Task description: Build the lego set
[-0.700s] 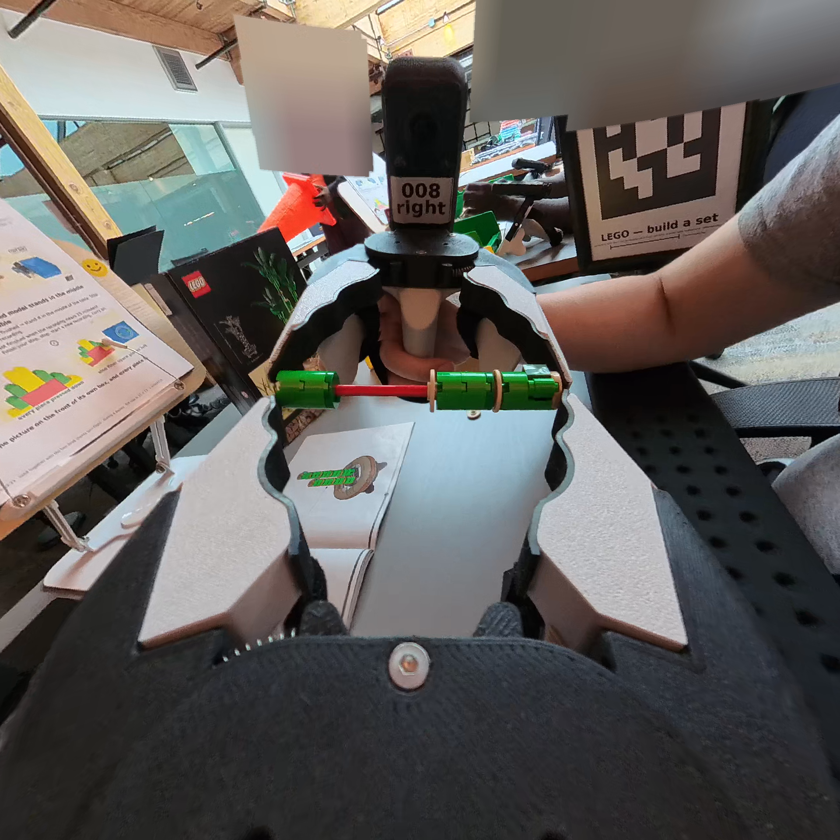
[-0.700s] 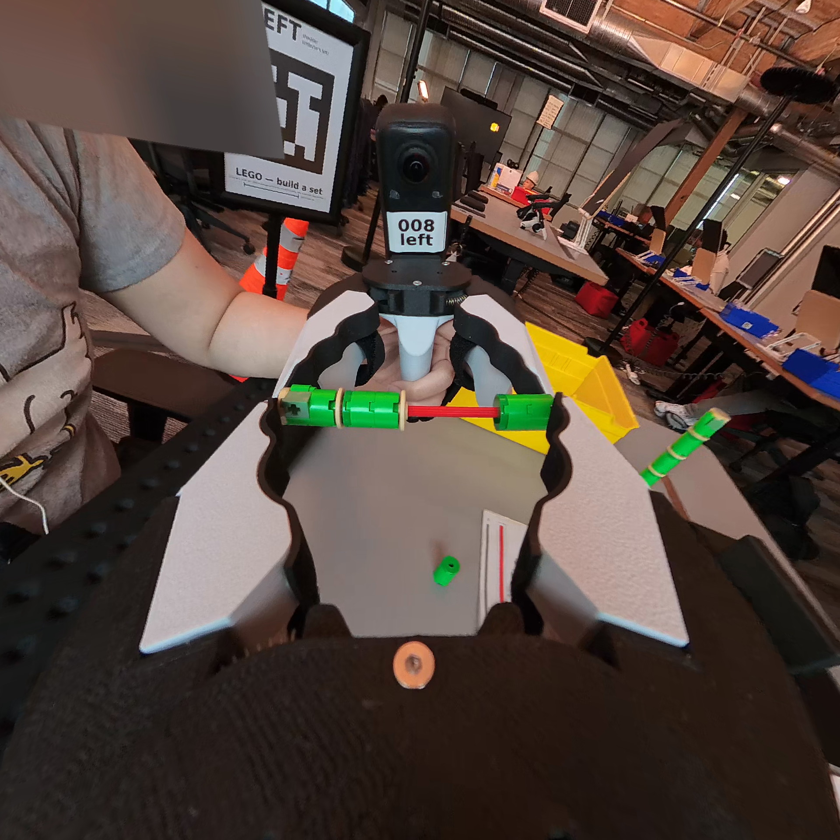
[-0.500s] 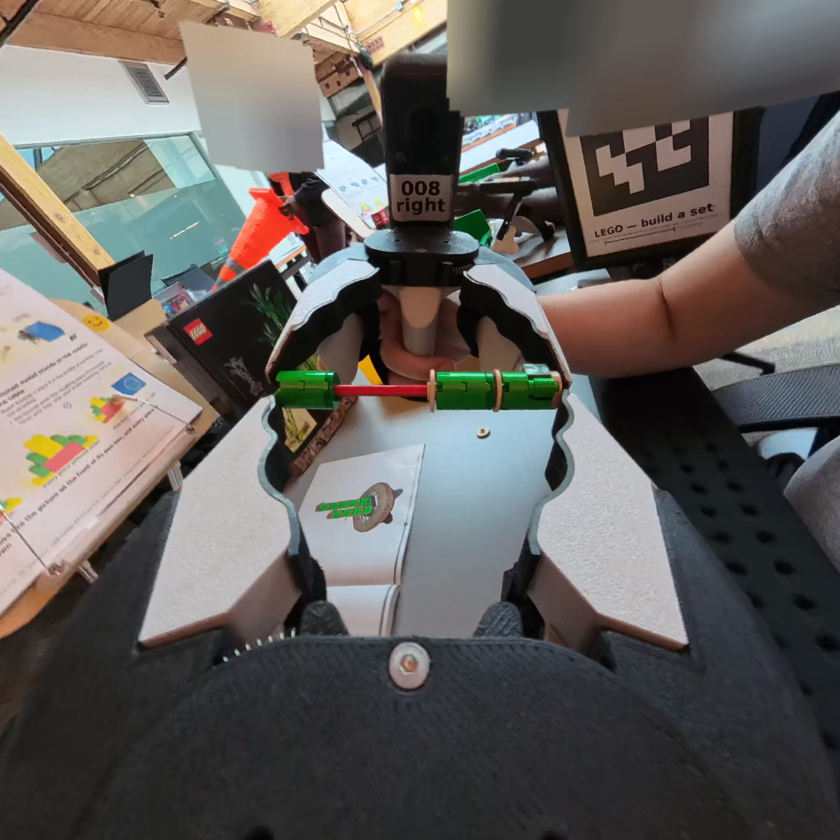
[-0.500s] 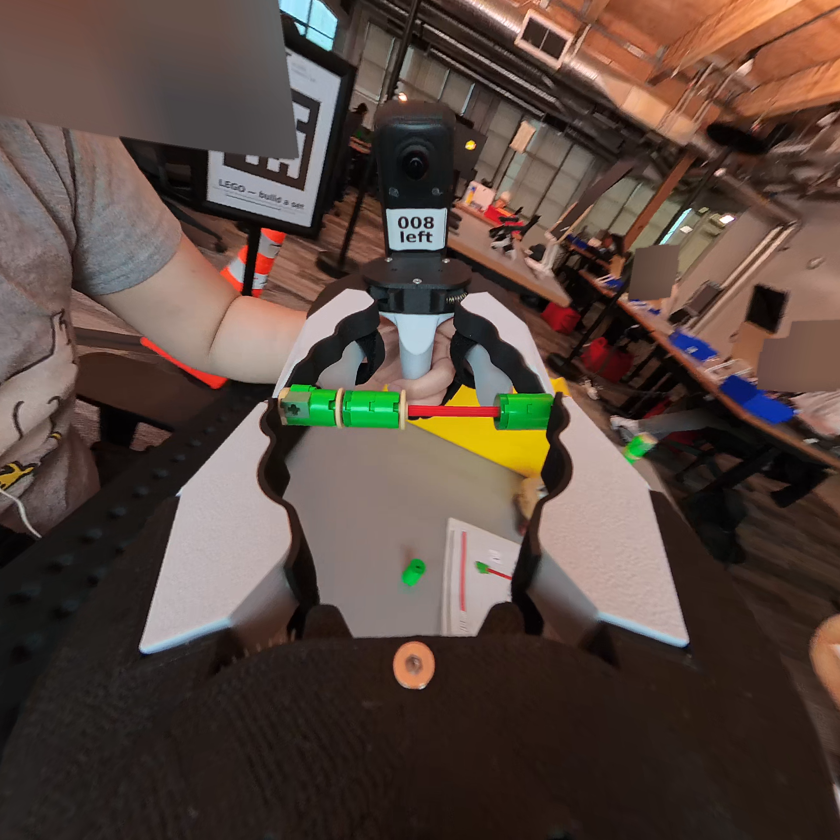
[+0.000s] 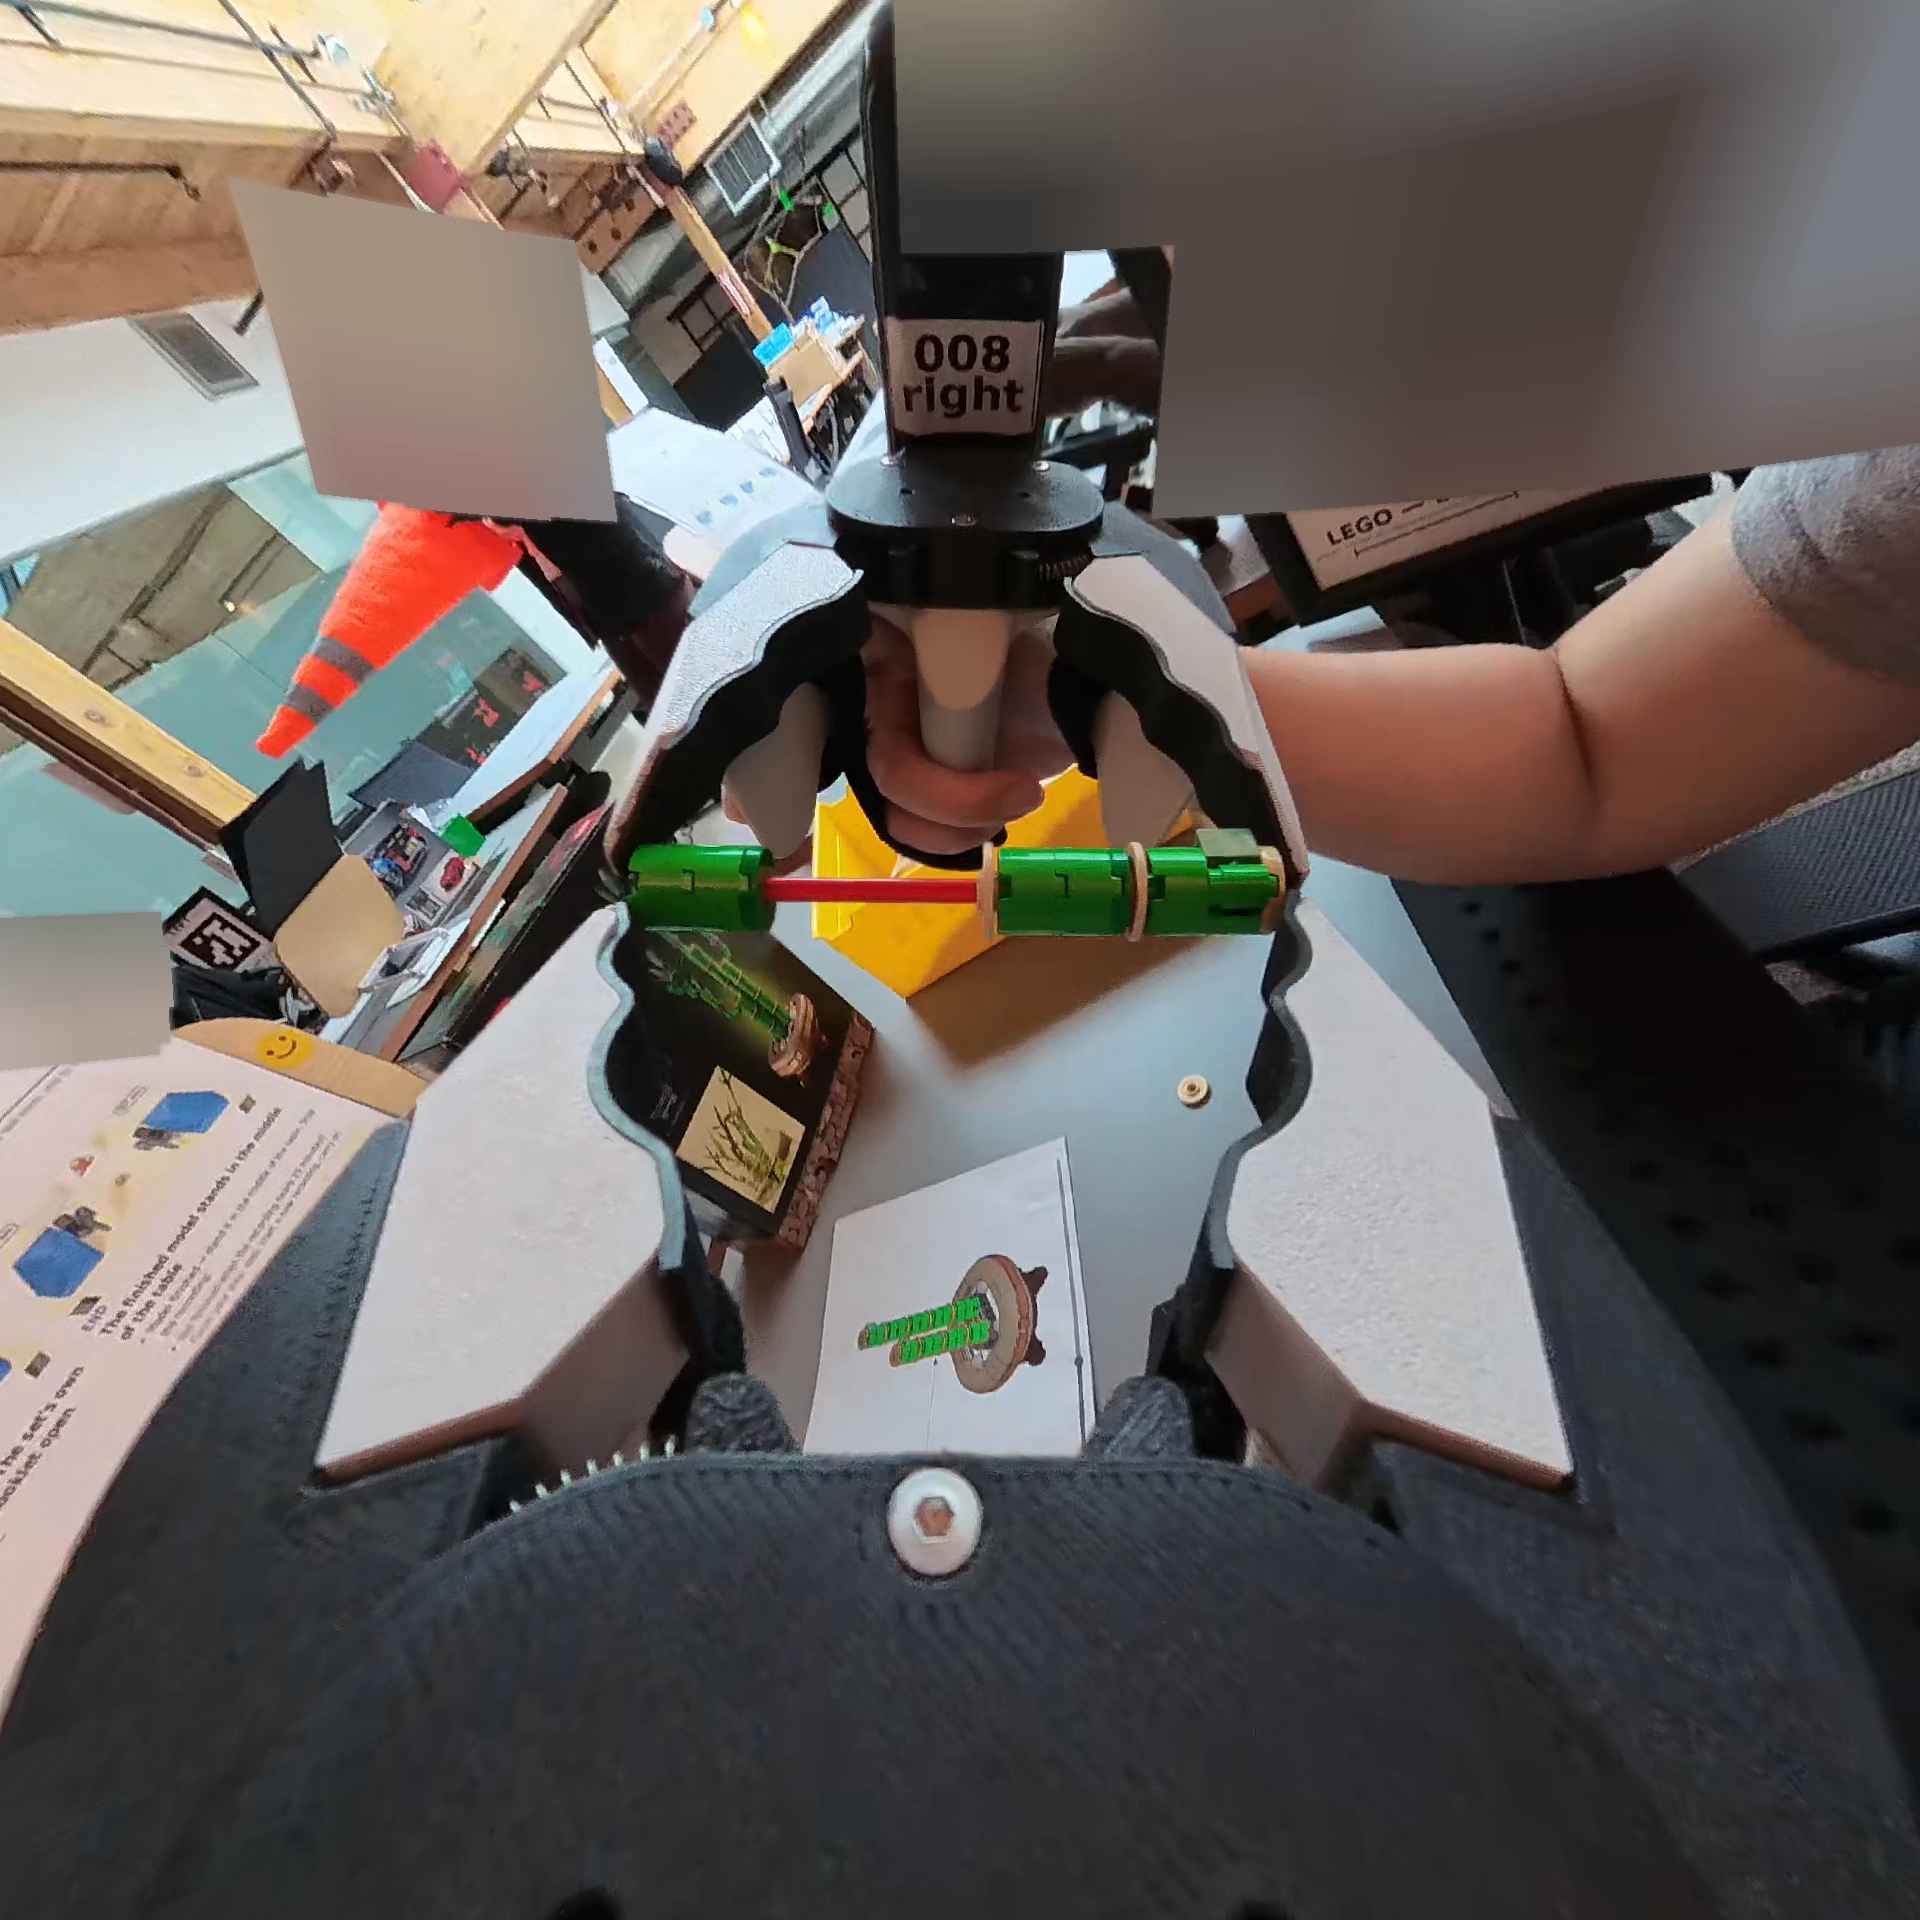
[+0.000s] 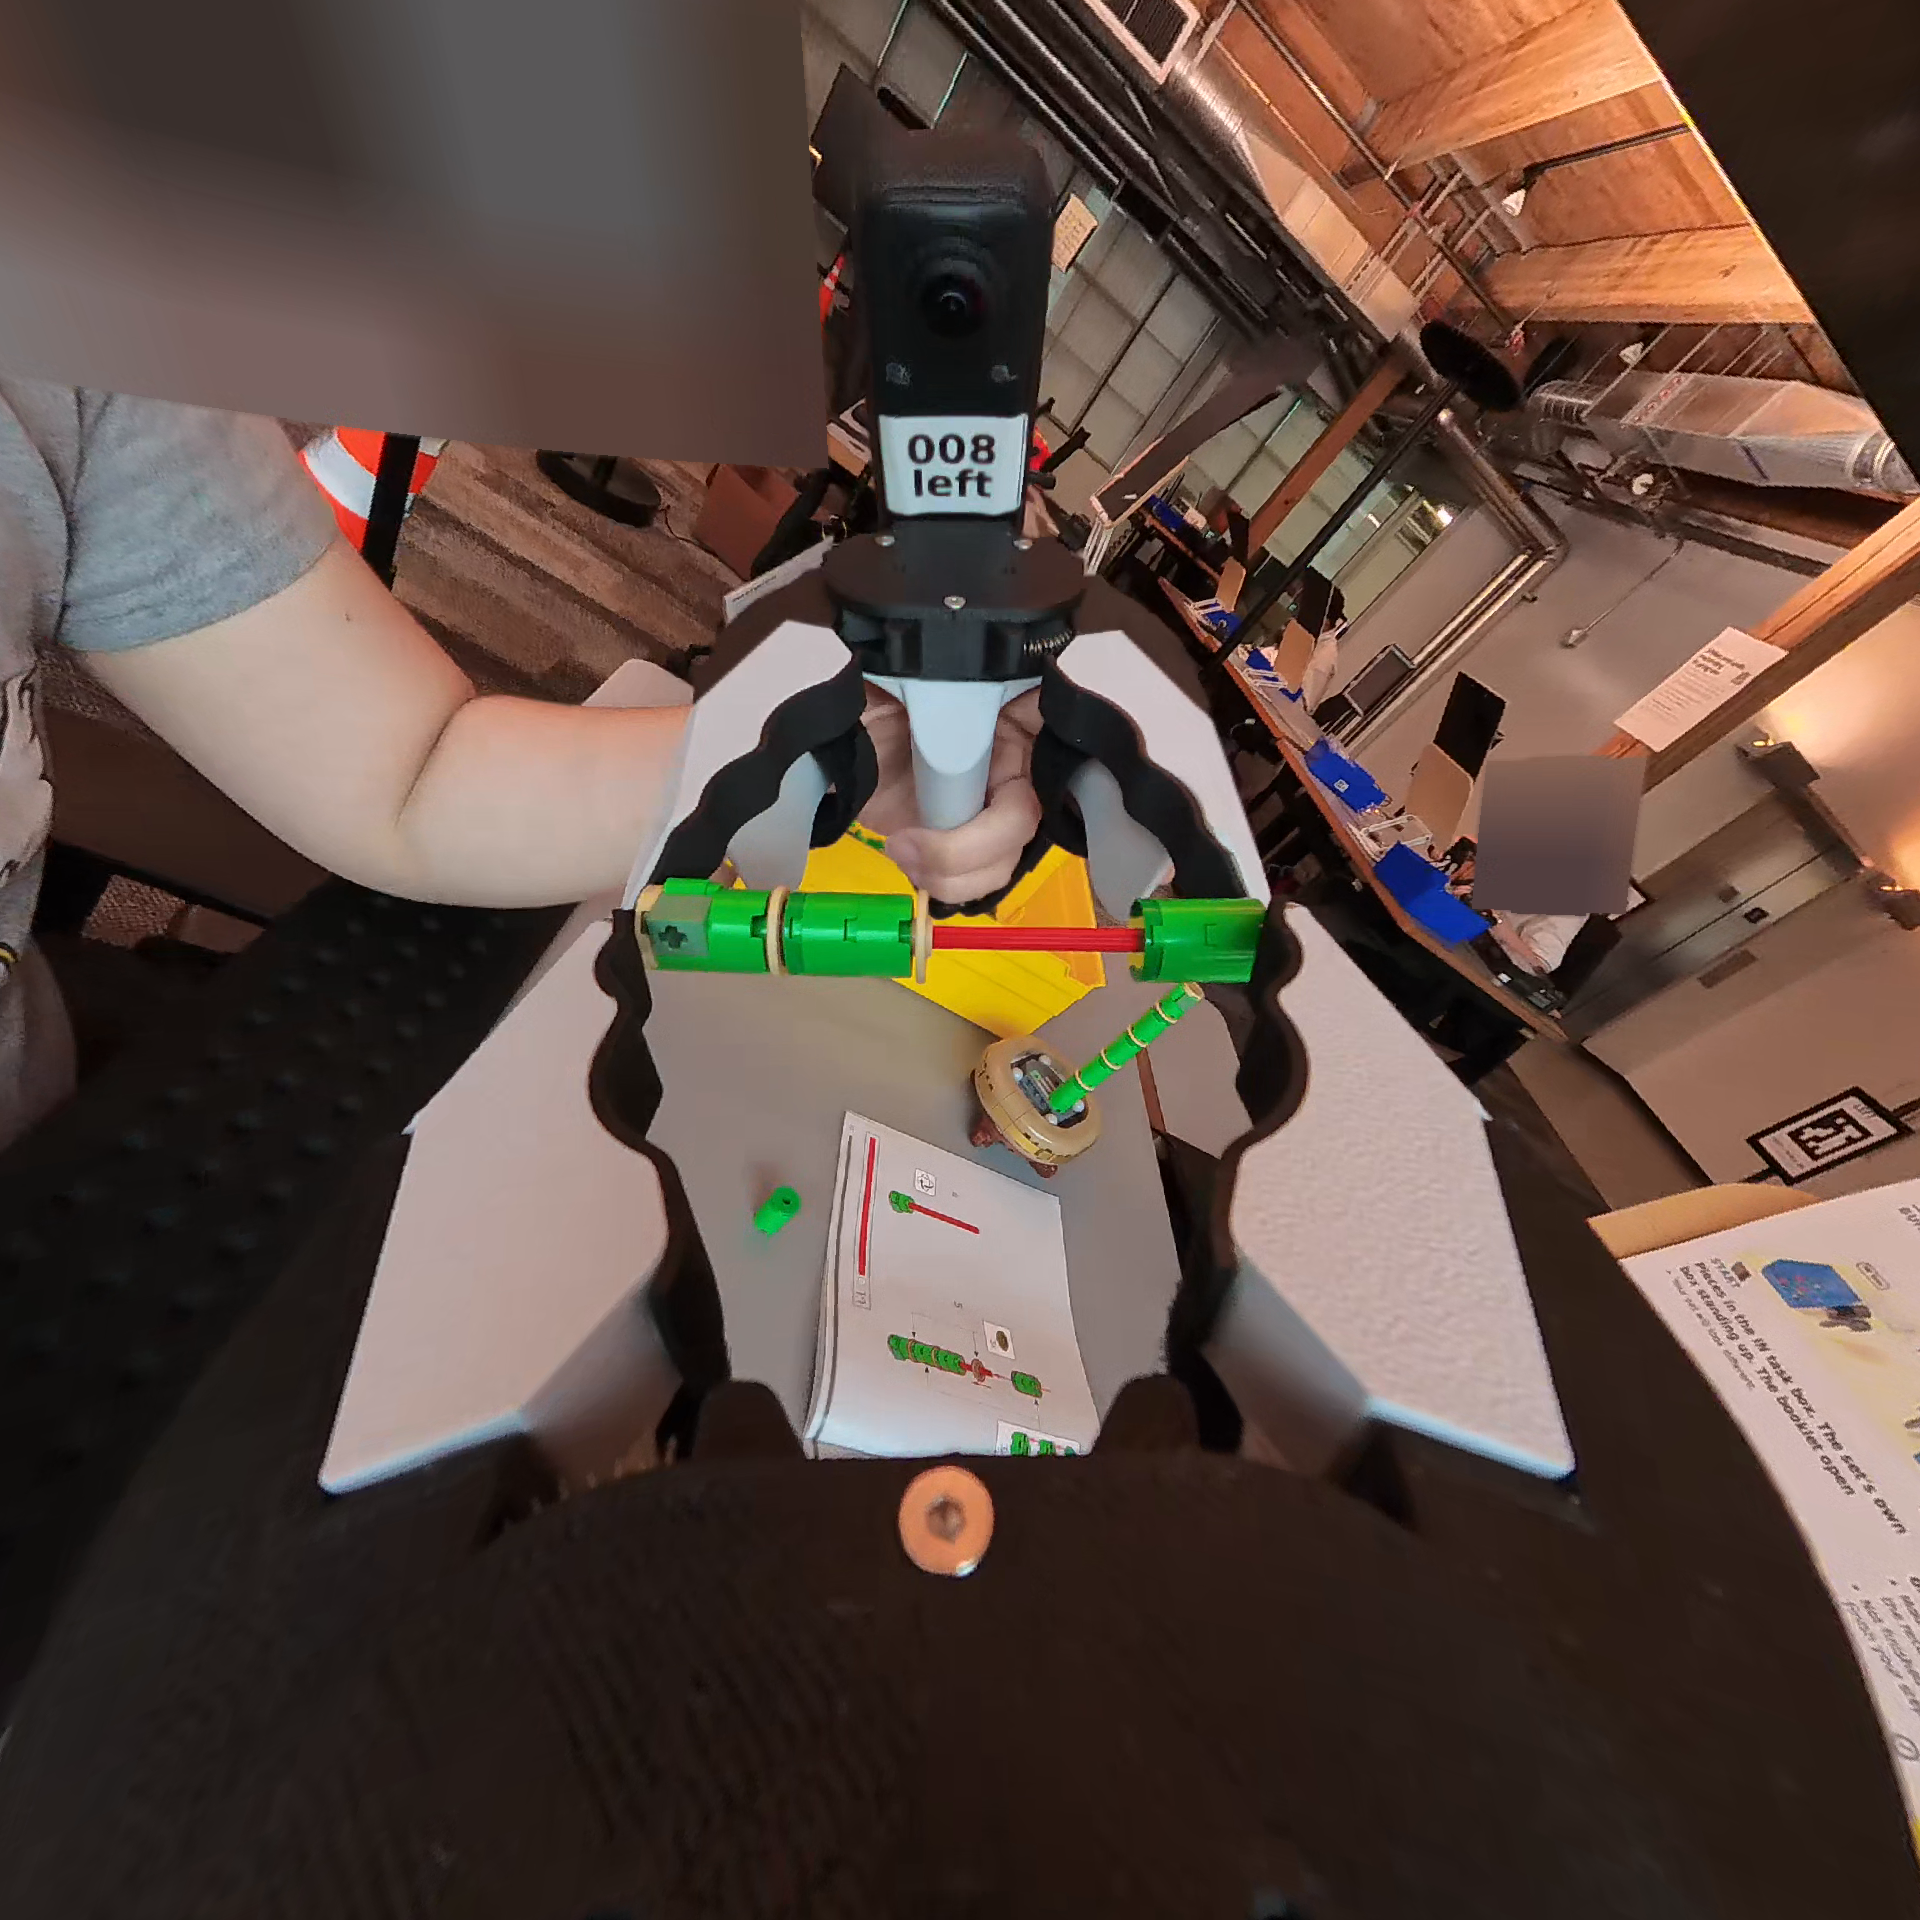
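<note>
**Rod unchanged, view tipped down to the worktop**

The red axle threaded with green sleeves and tan rings (image 5: 951,894) hangs above the grey worktop (image 5: 1039,1039). The left claw (image 5: 948,935) and right claw (image 6: 951,956) each span it endwise, fingertips clamping its ends. The bare red gap has not narrowed. Both cameras have pitched down, so the seating squeeze probably remains.

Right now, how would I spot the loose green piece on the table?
On the grey table, find the open instruction booklet. Just left of it in the right wrist view lies a short green cylinder, alone. Unlike the long green stalk planted in the tan round base, it is a single stub attached to nothing.
</note>
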A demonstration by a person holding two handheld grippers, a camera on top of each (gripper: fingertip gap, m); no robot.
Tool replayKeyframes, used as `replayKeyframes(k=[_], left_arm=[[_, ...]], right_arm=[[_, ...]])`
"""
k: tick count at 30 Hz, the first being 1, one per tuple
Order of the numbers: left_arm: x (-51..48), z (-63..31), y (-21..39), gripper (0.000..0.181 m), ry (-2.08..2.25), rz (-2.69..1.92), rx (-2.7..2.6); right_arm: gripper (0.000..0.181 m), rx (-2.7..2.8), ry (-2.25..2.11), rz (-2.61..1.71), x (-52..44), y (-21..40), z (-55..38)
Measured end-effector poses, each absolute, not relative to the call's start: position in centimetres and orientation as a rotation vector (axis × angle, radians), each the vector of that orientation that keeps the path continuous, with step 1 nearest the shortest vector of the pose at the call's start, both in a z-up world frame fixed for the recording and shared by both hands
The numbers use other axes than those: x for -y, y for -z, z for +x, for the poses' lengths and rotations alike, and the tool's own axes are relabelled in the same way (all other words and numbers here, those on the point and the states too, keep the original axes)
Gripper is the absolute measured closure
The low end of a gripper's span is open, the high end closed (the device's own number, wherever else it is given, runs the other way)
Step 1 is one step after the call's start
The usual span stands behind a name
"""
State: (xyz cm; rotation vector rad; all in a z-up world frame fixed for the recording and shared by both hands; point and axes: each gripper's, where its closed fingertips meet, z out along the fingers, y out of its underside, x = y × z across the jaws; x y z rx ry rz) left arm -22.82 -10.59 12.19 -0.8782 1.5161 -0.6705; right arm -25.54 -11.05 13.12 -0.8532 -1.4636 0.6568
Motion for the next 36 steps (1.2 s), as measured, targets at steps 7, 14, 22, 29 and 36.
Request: replayKeyframes(k=[7,14,22,29,36], left_arm=[[11.3,-23.1,-11.7,0.065,0.668,-0.827,-1.508],[11.9,-22.9,-12.0,0.066,0.678,-0.792,-1.508],[12.1,-23.1,-12.2,0.066,0.673,-0.789,-1.513],[12.2,-23.0,-12.3,0.066,0.682,-0.788,-1.51],[12.1,-23.0,-12.3,0.066,0.677,-0.789,-1.511]], right_arm=[[0.066,1.454,-0.654,-0.799,11.7,-12.5,-25.9],[0.066,1.446,-0.64,-0.772,12.3,-12.8,-25.6],[0.066,1.432,-0.655,-0.754,12.5,-13.0,-25.8],[0.066,1.426,-0.661,-0.747,12.5,-13.1,-25.8],[0.066,1.425,-0.663,-0.74,12.5,-13.2,-25.8]])
